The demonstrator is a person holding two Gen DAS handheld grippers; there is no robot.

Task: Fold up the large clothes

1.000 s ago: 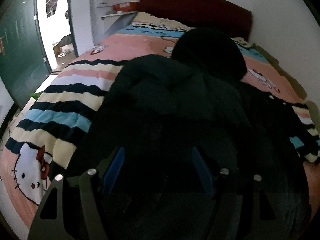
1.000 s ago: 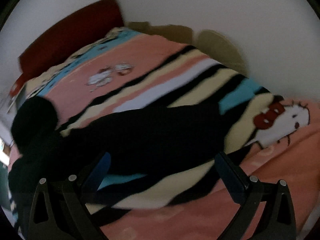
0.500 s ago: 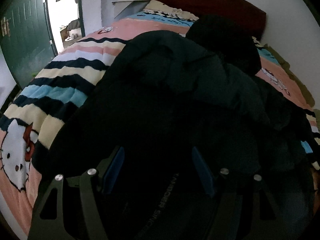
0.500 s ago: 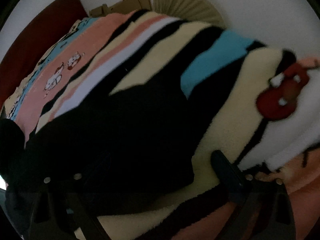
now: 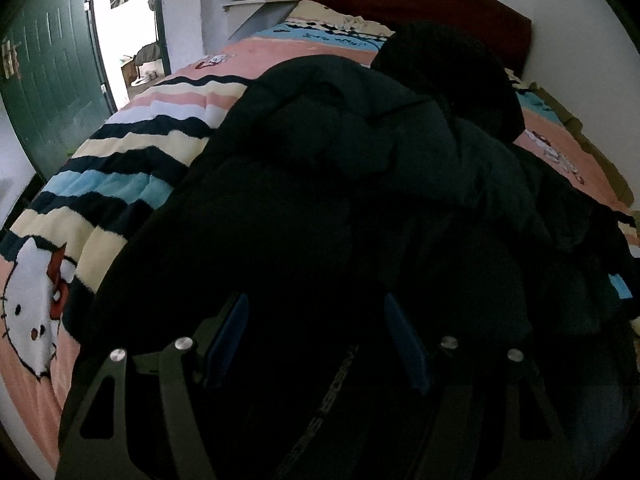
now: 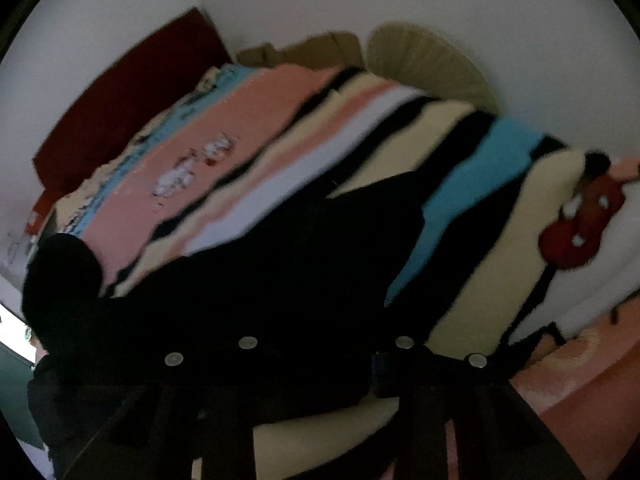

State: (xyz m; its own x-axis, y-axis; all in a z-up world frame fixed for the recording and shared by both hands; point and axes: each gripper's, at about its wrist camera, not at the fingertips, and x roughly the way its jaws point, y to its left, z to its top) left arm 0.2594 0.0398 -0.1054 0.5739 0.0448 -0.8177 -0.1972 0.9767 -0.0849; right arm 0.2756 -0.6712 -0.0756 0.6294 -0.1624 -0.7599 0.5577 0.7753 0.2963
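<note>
A black jacket (image 5: 340, 208) is spread on the striped bed (image 5: 132, 160). The left gripper (image 5: 316, 340) is held over it, jaws open. The right gripper (image 6: 326, 364) appears closed on the jacket's edge, probably for a fold across.

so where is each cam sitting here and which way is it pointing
Left wrist: on the left gripper, facing up the bed toward the red headboard over the black jacket; both open blue-padded fingers show.
Right wrist: on the right gripper, tilted, facing across the striped blanket toward the white wall; dark finger mounts show, the tips lost against the jacket.
Shared: jacket, blanket, headboard.
</note>
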